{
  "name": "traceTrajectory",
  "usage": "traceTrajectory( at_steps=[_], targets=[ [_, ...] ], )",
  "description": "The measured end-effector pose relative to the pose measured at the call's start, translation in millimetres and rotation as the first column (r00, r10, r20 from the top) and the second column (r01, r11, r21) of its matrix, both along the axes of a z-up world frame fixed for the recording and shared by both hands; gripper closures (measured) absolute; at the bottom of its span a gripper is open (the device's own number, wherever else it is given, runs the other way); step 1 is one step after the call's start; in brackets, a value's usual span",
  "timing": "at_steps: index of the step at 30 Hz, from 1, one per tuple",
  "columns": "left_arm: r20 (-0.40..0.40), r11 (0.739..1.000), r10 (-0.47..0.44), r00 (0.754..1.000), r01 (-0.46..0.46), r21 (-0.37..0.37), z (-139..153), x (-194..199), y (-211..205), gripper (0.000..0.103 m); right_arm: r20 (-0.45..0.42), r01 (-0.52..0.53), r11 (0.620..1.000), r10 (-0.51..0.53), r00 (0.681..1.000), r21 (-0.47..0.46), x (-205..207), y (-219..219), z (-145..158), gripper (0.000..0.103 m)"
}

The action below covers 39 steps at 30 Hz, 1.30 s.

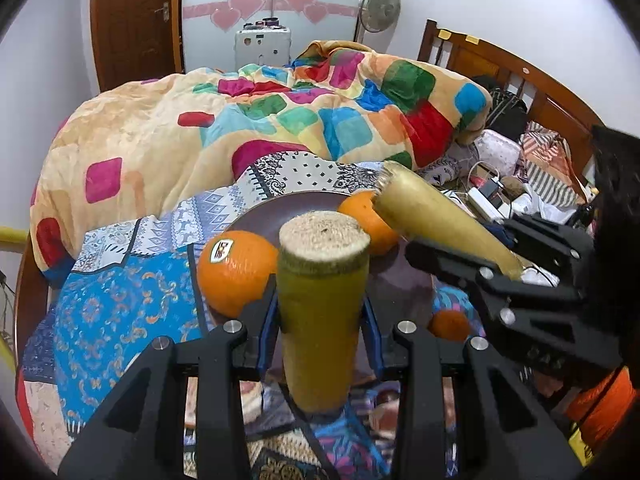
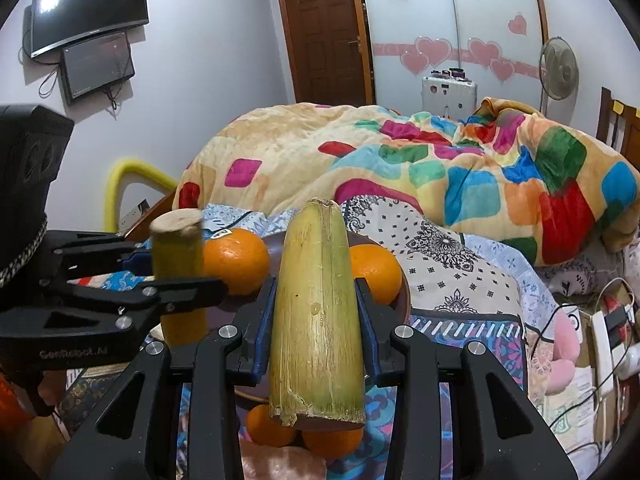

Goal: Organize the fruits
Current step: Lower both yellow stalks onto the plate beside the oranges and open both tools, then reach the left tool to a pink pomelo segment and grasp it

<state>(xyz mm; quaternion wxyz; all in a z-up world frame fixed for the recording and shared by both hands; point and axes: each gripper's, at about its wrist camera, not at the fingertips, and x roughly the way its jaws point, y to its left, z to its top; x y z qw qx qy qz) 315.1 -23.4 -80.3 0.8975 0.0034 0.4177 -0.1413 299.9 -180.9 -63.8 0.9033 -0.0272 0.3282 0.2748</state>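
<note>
The left gripper (image 1: pixel 322 316) has its fingers clamped on a sugarcane piece (image 1: pixel 320 312), the right gripper (image 2: pixel 316 316) on another cane (image 2: pixel 316 308), oranges (image 2: pixel 236 260) just beyond.

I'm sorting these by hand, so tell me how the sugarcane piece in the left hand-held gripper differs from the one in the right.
The left sugarcane piece looks deeper yellow-green; the right sugarcane piece is paler and streaked. The left one's far cut end is flat and even; the right one's looks ragged. The right one's near end is chipped. Both are short cut cylinders, each clamped between a hand-held gripper's fingers above the dark plate holding oranges.
</note>
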Motion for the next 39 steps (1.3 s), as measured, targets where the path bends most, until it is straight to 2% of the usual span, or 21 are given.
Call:
traceTrajectory(
  at_steps=[6, 11, 15, 23, 30, 34, 39],
  targets=[
    [-0.031, 1.0, 0.022, 0.999, -0.022, -0.008, -11, 23, -1, 0.067, 0.011, 0.003, 1.0, -0.003, 1.0, -0.02, 2, -2, 2, 0.069],
    [-0.009, 0.999, 0.036, 0.999, -0.036, 0.012, -8, 25, -1, 0.066, 0.005, 0.001, 1.0, -0.001, 1.0, -0.024, 4, -1, -1, 0.069],
    [0.005, 0.999, 0.046, 0.999, -0.046, -0.024, 0, 19, 7, 0.052, -0.005, 0.001, 1.0, -0.001, 1.0, -0.024, 6, 1, -3, 0.069],
    [0.049, 0.998, 0.066, 0.997, -0.065, -0.01, 7, 1, 23, 0.052, 0.005, -0.001, 0.999, 0.001, 1.0, -0.054, 11, 14, -3, 0.069],
    [0.077, 0.995, 0.087, 0.993, -0.091, 0.047, 3, -18, 43, 0.048, -0.031, -0.006, 0.998, 0.004, 0.999, -0.069, 22, 26, -10, 0.069],
    [0.054, 0.993, 0.107, 0.993, -0.109, 0.046, -6, -24, 59, 0.048, -0.036, -0.002, 0.999, 0.001, 0.999, -0.035, 22, 22, -2, 0.069],
    [0.03, 0.99, 0.128, 0.991, -0.129, 0.054, -15, -34, 73, 0.046, -0.009, -0.002, 0.997, 0.002, 1.0, -0.071, 10, 19, 3, 0.069]
  ],
)
